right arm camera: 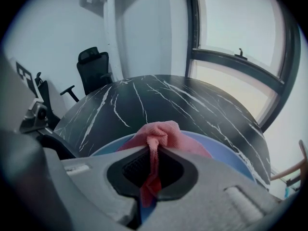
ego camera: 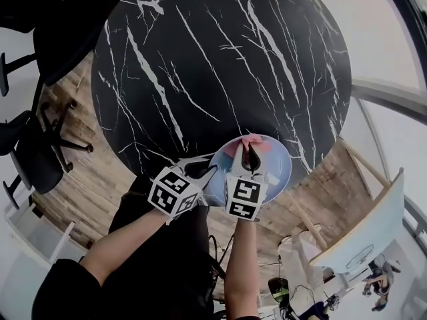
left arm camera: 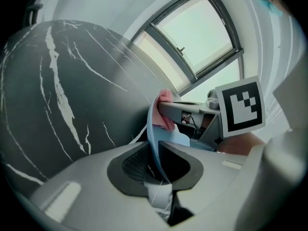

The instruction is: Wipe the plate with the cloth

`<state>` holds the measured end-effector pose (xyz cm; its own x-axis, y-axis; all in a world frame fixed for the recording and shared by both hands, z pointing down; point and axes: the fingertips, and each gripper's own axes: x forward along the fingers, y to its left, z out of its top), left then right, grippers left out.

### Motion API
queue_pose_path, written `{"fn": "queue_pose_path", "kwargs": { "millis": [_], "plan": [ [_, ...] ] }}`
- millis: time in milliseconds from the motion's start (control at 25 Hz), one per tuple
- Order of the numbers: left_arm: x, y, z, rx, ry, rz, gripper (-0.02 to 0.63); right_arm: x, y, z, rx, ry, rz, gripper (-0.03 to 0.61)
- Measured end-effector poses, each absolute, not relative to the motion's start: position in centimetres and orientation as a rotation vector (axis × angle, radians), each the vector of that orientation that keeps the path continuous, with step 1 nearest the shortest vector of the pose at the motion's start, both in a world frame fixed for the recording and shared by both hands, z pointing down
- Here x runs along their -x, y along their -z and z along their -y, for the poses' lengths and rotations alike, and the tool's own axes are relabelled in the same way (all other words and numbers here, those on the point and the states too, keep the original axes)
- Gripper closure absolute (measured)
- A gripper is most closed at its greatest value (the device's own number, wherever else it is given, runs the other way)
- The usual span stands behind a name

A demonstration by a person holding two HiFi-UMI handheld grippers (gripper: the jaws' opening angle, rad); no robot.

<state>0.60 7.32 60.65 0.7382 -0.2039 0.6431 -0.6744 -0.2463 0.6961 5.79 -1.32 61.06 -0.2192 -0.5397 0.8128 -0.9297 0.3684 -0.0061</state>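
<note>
Your left gripper [ego camera: 202, 173] has its jaws clamped on the plate [ego camera: 279, 169] rim, holding it up at the counter [ego camera: 220, 59] near edge. Your right gripper [ego camera: 249, 157] jaws pinch the pink cloth [ego camera: 251, 141] on the plate's far side. The rim grip is thin, so a hard push could twist the plate out and drop it.

Round black marble-pattern table [ego camera: 220, 59] with white veins is filling the upper centre of the head view. It is standing on a wood-plank floor [ego camera: 100, 172] that is showing at the left and lower right of the frame. Light blue round plate [ego camera: 277, 169] is overlapping the table's lower right edge and partly overhanging the floor; cannot tell if it is touching the top. Black office chair [ego camera: 37, 145] is standing on the floor at left, near the table.
</note>
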Motion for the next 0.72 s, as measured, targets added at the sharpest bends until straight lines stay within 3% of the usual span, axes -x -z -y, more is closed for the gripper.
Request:
{"fn": "queue_pose_path", "kwargs": {
  "millis": [720],
  "plan": [
    [-0.4,-60.7,-7.1,-1.754,-0.451,0.747,0.566,-1.1,-61.3,-4.1,-0.817,-0.426,2.044,0.565]
  ]
}}
